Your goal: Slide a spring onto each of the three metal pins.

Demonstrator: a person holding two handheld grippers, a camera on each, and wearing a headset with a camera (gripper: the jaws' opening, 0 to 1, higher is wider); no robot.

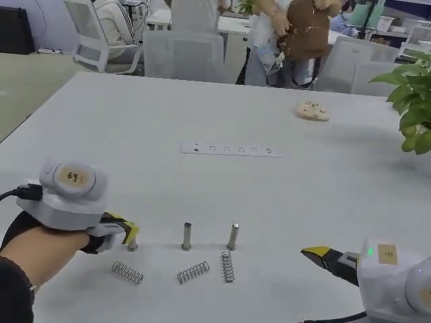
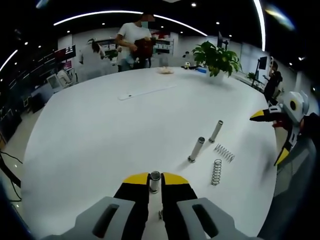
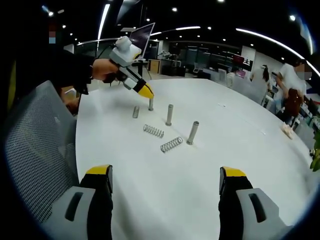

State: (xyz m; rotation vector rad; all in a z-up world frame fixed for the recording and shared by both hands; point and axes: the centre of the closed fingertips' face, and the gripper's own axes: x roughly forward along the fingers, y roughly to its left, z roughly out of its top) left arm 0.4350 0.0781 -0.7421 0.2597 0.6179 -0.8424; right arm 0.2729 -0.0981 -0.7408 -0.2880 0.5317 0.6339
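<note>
My left gripper (image 1: 132,234) grips the left pin (image 1: 132,246). The middle pin (image 1: 186,237) and right pin (image 1: 233,236) stand upright and bare. Three springs (image 1: 193,272) lie flat on the table (image 1: 283,202) just before the pins. My right gripper (image 1: 323,257) hovers well apart.

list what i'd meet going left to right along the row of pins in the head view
left hand-held gripper shut on the left pin → middle pin → right pin → right hand-held gripper

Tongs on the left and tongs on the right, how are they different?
The left tongs are closed on the end pin; the right tongs are wide open and hold nothing. The left tongs are down at that pin; the right tongs hang off to the side, touching nothing. Both have yellow tips.
</note>
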